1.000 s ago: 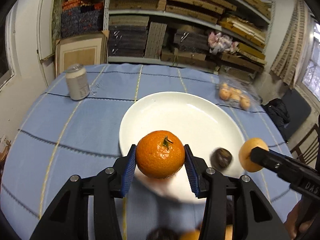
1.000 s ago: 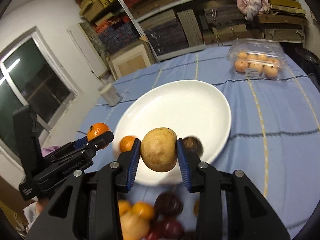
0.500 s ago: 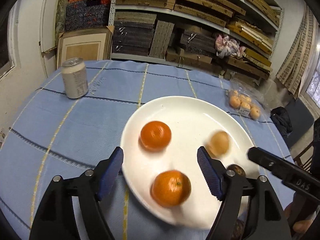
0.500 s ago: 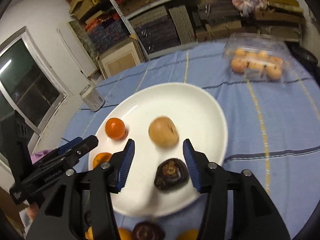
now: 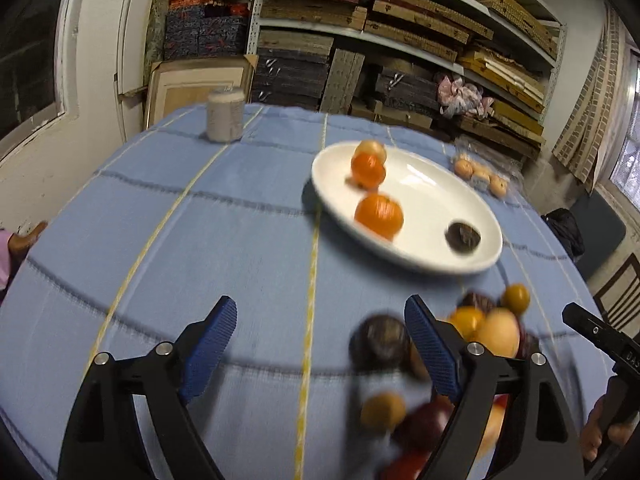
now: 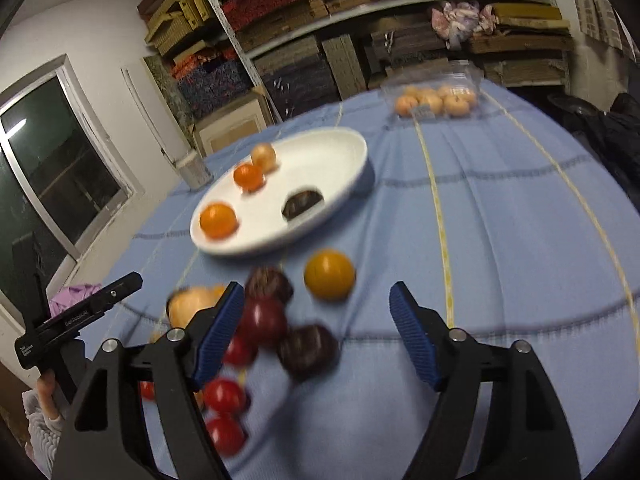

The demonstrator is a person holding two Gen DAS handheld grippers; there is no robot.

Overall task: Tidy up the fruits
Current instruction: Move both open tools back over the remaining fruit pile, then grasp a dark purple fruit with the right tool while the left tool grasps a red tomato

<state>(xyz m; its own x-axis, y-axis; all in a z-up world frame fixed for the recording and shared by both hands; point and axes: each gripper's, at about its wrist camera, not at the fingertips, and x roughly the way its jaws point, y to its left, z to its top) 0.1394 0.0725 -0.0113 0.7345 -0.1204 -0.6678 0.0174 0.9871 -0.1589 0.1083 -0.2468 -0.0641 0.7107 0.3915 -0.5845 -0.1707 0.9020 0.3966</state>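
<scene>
A white plate (image 5: 436,196) (image 6: 340,160) on the blue tablecloth holds two oranges (image 5: 379,216) (image 6: 218,221), a tan fruit (image 6: 264,157) and a dark fruit (image 5: 463,236) (image 6: 302,204). Loose fruits lie in a pile near the front: dark ones (image 5: 380,342) (image 6: 308,350), red ones (image 6: 224,396), a yellow one (image 6: 329,275). My left gripper (image 5: 320,348) is open and empty above the cloth, left of the pile. My right gripper (image 6: 316,336) is open and empty above the pile.
A drinks can (image 5: 225,120) stands at the far left of the table. A clear plastic box of small oranges (image 6: 436,100) lies at the far edge. Shelves with stacked boxes stand behind the table. A chair (image 5: 620,292) is at the right.
Both grippers let go of their fruit onto the plate, opened, and pulled back from the plate towards the pile at the front.
</scene>
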